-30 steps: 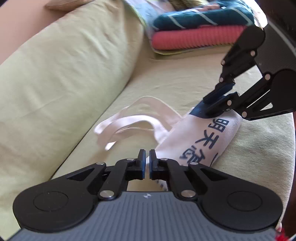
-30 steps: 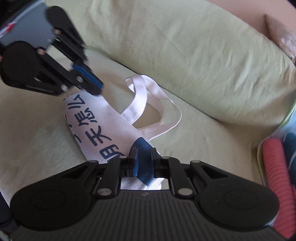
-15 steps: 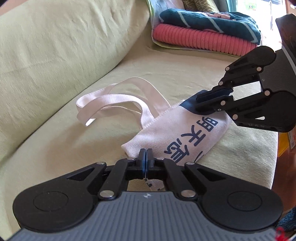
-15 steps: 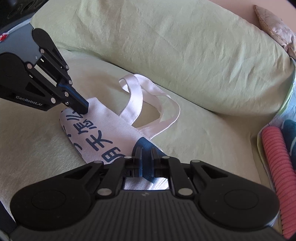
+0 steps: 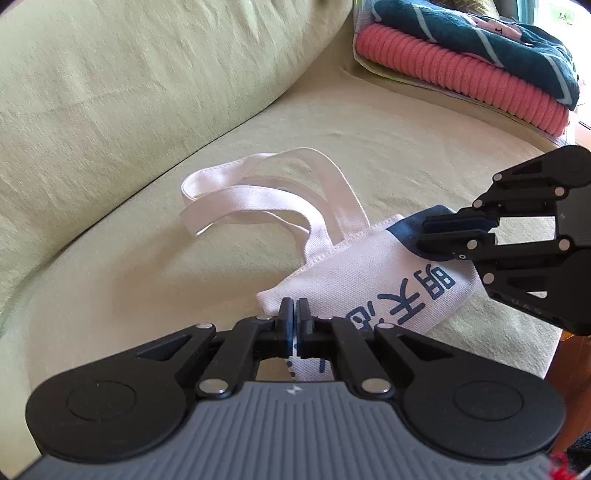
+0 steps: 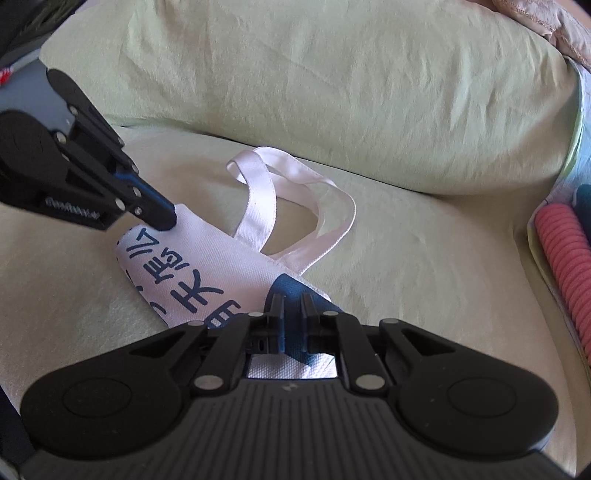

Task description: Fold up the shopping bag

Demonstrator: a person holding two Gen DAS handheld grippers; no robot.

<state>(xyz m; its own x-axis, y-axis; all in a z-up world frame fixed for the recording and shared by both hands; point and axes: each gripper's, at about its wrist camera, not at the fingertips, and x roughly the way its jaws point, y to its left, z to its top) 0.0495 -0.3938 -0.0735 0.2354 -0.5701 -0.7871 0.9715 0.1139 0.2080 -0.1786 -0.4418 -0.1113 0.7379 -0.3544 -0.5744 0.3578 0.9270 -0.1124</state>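
Left gripper (image 5: 294, 310) is clamped on the shopping bag (image 5: 354, 273) corner. Right gripper (image 6: 292, 303) pinches its blue edge, handles (image 6: 291, 199) just ahead.

A sofa covered in pale yellow-green woven fabric (image 5: 369, 122) fills most of both views. Its plump back cushion in the same cloth (image 6: 351, 85) rises behind the flat seat, creased and softly wrinkled. At the far end of the seat lies a stack of folded textiles: a coral-pink ribbed knit (image 5: 461, 77) underneath and a dark teal cloth with thin pale stripes (image 5: 480, 37) on top. A beige, pinkish cushion (image 6: 535, 26) sits at the upper corner above the backrest. Bright daylight comes from a window (image 5: 546, 14) beyond the stack.
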